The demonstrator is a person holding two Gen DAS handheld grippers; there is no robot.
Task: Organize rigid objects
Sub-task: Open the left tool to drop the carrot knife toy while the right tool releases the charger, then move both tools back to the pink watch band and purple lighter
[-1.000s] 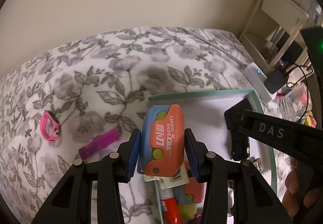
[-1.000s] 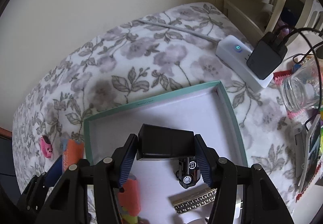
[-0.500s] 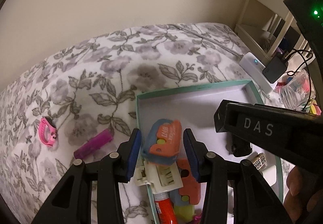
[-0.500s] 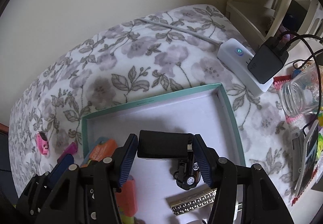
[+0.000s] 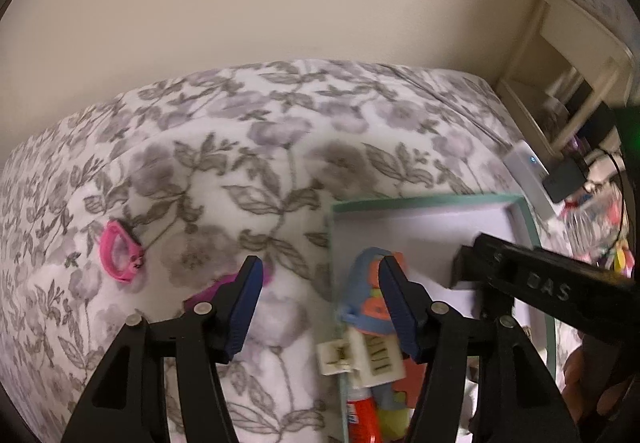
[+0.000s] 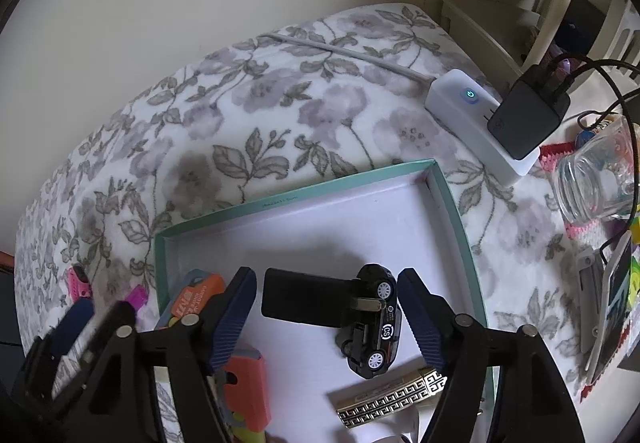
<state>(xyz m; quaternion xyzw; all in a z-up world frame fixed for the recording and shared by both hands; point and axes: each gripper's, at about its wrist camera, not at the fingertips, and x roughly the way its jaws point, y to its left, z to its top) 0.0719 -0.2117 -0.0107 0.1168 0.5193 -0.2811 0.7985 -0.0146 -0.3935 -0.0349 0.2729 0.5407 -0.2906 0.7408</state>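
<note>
A teal-rimmed tray lies on the floral cloth. My right gripper hangs over it with jaws opening. A black plug block lies on the tray floor between the pads and free of them, its end against a black toy car. In the left wrist view my left gripper straddles the tray's left rim, jaws opening, nothing pressed. The blue and orange carrot knife toy rests inside the tray, partly behind the right finger. A pink clip and a purple piece lie on the cloth.
Near me the tray holds a gold patterned bar, an orange block, a white clip and a red tube. A white power strip with a black adapter and a glass jar stand to the right.
Both grippers have opened. The left let go of the carrot knife, which now lies in the tray, and shifted left. The right released the black plug block beside the car.
</note>
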